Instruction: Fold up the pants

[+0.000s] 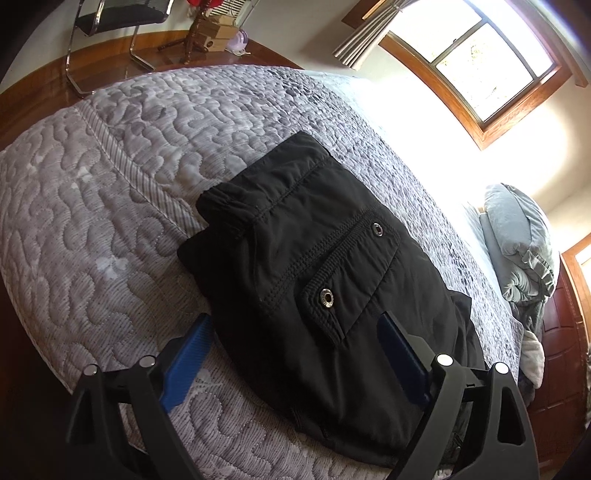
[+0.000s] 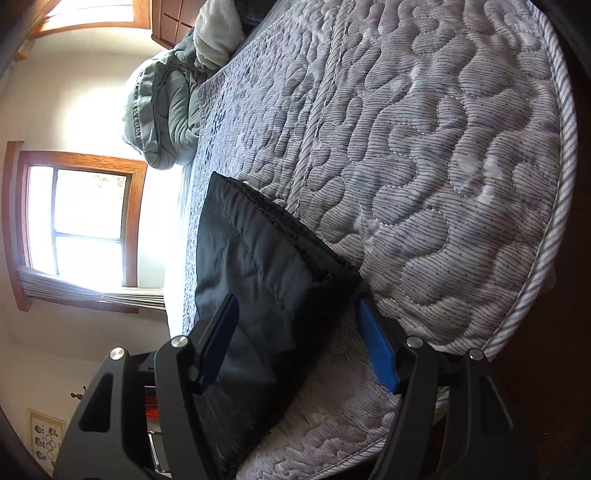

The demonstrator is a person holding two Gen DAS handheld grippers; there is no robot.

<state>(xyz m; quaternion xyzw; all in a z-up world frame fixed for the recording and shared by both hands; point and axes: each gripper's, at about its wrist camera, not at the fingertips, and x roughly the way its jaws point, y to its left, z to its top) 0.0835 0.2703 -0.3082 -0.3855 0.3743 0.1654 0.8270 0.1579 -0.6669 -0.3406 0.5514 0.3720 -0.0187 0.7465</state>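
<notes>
Black pants lie folded into a compact bundle on the grey quilted bed cover, with a flap pocket and two metal snaps facing up. My left gripper hovers over the near end of the bundle, open wide; its left blue pad is over the quilt and its right one over the fabric. In the right wrist view the pants show a stitched seam and a folded edge. My right gripper is open, straddling that corner without pressing it, above the bed cover.
A grey-green comforter is bunched at the head of the bed by a wooden headboard. A bright window is in the wall beyond. A chair stands on the wooden floor past the bed's foot.
</notes>
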